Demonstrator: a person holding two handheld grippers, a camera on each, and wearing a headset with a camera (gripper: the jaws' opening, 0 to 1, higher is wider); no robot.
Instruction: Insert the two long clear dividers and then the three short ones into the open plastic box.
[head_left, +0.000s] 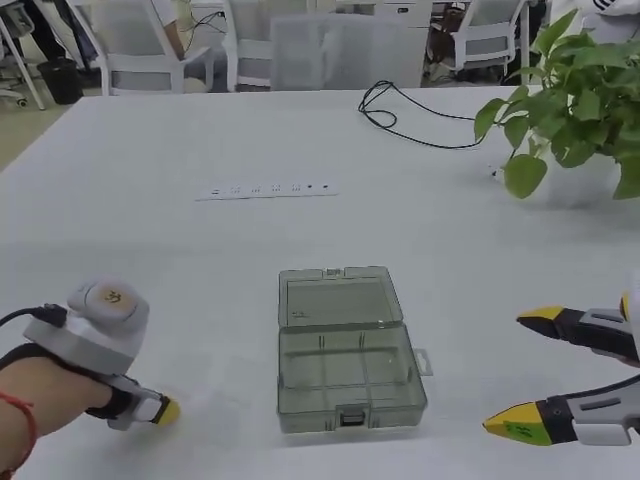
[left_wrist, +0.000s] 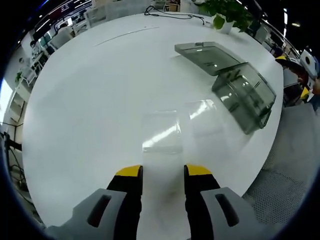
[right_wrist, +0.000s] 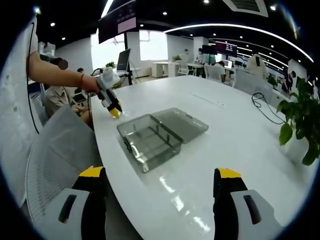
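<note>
The smoky clear plastic box (head_left: 350, 378) lies open in the middle of the white table, its lid (head_left: 340, 298) flat behind it. In the left gripper view two clear dividers (left_wrist: 161, 131) (left_wrist: 204, 117) lie flat on the table just ahead of my left gripper (left_wrist: 164, 172), with the box (left_wrist: 245, 95) beyond them to the right. That gripper's jaws stand a small gap apart with nothing between them. My left gripper (head_left: 160, 410) rests low at the box's left. My right gripper (head_left: 525, 370) hovers wide open to the box's right, holding nothing, facing the box (right_wrist: 150, 140).
A white power strip (head_left: 265, 190) lies further back on the table. A black cable (head_left: 400, 115) and a potted green plant (head_left: 580, 110) stand at the back right. Office chairs line the far edge. The table's near edge runs just below the box.
</note>
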